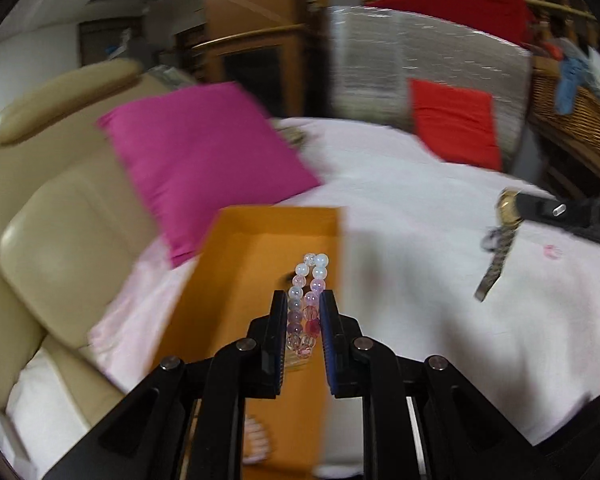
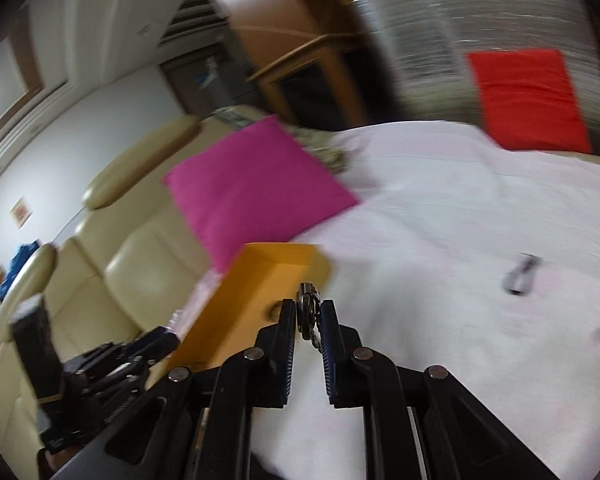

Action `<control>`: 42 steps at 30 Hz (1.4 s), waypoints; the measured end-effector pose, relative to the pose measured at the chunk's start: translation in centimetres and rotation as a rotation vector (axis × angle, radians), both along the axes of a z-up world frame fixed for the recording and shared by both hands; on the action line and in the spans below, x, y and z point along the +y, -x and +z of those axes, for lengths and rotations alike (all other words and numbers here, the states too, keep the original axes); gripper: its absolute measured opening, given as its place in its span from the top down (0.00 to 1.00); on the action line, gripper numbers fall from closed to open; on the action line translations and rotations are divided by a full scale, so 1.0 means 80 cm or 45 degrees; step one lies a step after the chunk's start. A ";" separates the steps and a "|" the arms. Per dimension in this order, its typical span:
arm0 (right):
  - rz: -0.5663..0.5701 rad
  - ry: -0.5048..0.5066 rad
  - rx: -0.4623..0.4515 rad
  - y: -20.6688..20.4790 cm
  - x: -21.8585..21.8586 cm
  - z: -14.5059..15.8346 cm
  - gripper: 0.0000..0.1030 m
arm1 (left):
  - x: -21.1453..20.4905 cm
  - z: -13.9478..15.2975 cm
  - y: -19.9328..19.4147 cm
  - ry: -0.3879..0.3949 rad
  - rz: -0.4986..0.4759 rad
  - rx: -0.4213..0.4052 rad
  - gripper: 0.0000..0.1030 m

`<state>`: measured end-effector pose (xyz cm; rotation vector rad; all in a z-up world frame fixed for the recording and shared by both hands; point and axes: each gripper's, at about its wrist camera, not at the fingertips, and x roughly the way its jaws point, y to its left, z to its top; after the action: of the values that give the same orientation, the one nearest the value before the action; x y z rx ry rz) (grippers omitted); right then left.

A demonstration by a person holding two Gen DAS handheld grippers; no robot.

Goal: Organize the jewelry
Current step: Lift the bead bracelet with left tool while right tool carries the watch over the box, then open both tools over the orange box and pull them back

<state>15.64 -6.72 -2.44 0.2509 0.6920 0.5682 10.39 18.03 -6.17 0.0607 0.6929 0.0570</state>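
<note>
Two grippers here, each with one piece. Our left gripper (image 1: 304, 300) has its jaws nearly closed on a pastel bead bracelet (image 1: 306, 304), hanging over the one orange box (image 1: 260, 232). Our right gripper (image 2: 308, 308) pinches a watch (image 2: 307, 310). Only the left view shows its gold case and dangling strap (image 1: 498, 236); only the right view shows a small dark item (image 2: 520, 274) out on the white sheet (image 2: 440, 220). Two cushions: one magenta (image 1: 204, 164) right behind the box, one red (image 1: 456, 128) far back, with lots of bare sheet between.

Soft indoor light, heavy motion blur, fisheye-warped dark corners
</note>
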 end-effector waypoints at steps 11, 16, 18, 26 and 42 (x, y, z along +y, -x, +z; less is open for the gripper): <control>0.228 0.081 0.156 -0.052 0.189 -0.050 0.87 | 0.108 -0.118 -0.052 0.123 0.091 0.287 0.84; 0.238 0.169 0.270 -0.089 0.232 -0.099 0.87 | 0.117 -0.159 -0.084 0.147 0.098 0.390 0.84; 0.231 0.189 0.325 -0.108 0.244 -0.121 0.87 | 0.120 -0.169 -0.099 0.151 0.110 0.424 0.84; 0.141 0.083 0.510 -0.153 0.232 -0.160 0.68 | 0.120 -0.177 -0.108 0.112 0.164 0.464 0.49; -0.101 -0.134 0.308 -0.094 -0.020 -0.096 0.46 | -0.019 -0.063 -0.087 0.017 0.002 0.211 0.44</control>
<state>23.17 -8.32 -10.12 0.4485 0.8829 0.5034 17.32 16.48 -11.18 0.0522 0.8591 0.0492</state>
